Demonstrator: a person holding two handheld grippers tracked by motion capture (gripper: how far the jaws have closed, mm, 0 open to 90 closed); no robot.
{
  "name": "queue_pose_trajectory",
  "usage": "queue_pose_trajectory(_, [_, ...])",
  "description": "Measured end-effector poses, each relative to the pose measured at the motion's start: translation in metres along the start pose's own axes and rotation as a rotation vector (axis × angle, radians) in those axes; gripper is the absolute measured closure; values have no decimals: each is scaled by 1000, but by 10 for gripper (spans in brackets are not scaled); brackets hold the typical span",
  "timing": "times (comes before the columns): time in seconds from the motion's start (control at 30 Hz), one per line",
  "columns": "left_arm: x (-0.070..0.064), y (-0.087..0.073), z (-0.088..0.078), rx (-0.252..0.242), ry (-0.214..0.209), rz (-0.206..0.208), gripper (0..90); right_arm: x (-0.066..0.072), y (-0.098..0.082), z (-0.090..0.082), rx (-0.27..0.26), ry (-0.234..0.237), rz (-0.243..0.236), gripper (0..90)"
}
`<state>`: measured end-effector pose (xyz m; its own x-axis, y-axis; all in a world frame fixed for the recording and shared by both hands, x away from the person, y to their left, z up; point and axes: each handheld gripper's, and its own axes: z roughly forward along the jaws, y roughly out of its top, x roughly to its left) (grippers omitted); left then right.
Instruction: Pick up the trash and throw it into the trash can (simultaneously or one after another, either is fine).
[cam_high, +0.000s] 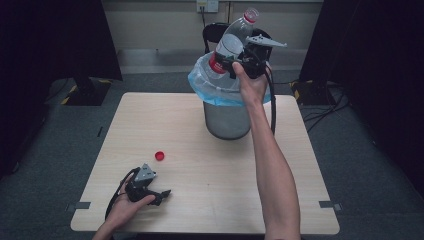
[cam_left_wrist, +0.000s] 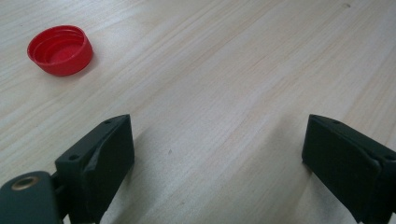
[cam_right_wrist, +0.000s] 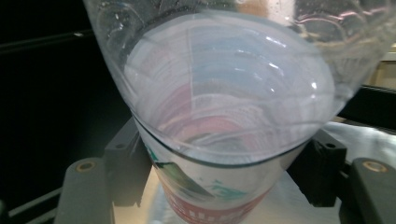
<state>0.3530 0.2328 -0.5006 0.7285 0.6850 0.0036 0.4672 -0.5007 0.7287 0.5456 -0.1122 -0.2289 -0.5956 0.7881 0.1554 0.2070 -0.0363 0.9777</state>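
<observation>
Left side first: left gripper (cam_high: 161, 194) lies low on the pale wooden table (cam_high: 200, 200) near the front edge, cupped in the left hand (cam_high: 125, 207), jaws spread wide with nothing between them, bare wood showing in the gap in the left gripper view. It looks parked, out of the way while the other arm works. Just beyond it, a little toward the centre, sits the red cap (cam_high: 160, 155), loose on the table with its hollow side up, well apart from the bottle it presumably belongs to, so my read is it came off so the bottle could go in empty and open. Moving right, the grey bin (cam_high: 227, 120) stands at the far middle of the table, lined with a blue bag (cam_high: 200, 82) folded out over its rim, mouth open and ready to take something. Above it, the right gripper (cam_high: 240, 60) is lifted high in the right hand (cam_high: 252, 85), clamped around the clear plastic bottle (cam_high: 232, 40) across its body near the red label; the right gripper view shows both jaws pressed against the bottle's sides. The bottle is tilted, neck pointing up and away, base hanging over the bag's opening, which I judge is the line-up for dropping it base-first into the bin. Whether the base touches the liner, I can't tell.
</observation>
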Motion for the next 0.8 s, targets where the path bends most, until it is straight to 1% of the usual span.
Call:
queue_pose_trajectory(0.03, [0, 0, 0, 0, 1, 0, 88, 0, 0, 0, 0, 0, 0, 304])
queue_pose_trajectory(0.07, [0, 0, 0, 4, -2, 2, 88, -2, 0, 0, 8, -24, -6, 299])
queue_pose_trajectory(0.1, [0, 0, -1, 4, -4, 1, 88, -2, 0, 0, 8, -24, -6, 299])
queue_pose_trajectory(0.13, [0, 0, -1, 5, -4, 1, 88, -2, 0, 1, 28, -38, -21, 295])
queue_pose_trajectory(0.17, [0, 0, -1, 5, -4, 1, 88, -2, 0, 1, 28, -38, -21, 295])
queue_pose_trajectory(0.2, [0, 0, 0, -1, 1, 0, 88, -2, -1, 1, 33, -49, -28, 294])
queue_pose_trajectory(0.3, [0, 0, 0, 1, 5, 0, 88, -3, -3, 3, 47, -49, -21, 283])
queue_pose_trajectory(0.33, [0, 0, 0, -1, 1, 0, 88, -4, -3, 3, 52, -51, -23, 266])
queue_pose_trajectory(0.4, [0, 0, 0, 0, -1, -1, 88, -3, -3, 3, 55, -44, -12, 222])
queue_pose_trajectory(0.43, [0, 0, 0, 0, -1, 0, 88, -2, -3, 3, 58, -46, -14, 218])
queue_pose_trajectory(0.57, [0, 0, 0, 1, 3, 0, 87, -1, -4, 2, 52, -42, -12, 224])
queue_pose_trajectory(0.6, [0, 0, 0, 1, 4, 0, 88, -1, -6, 0, 53, -27, -8, 224])
queue_pose_trajectory(0.7, [0, 0, 0, 1, 3, 0, 88, -2, -9, -2, 56, -24, -9, 225])
queue_pose_trajectory(0.8, [0, 0, 0, 0, 4, 0, 88, -2, -13, -7, 47, -7, -6, 220])
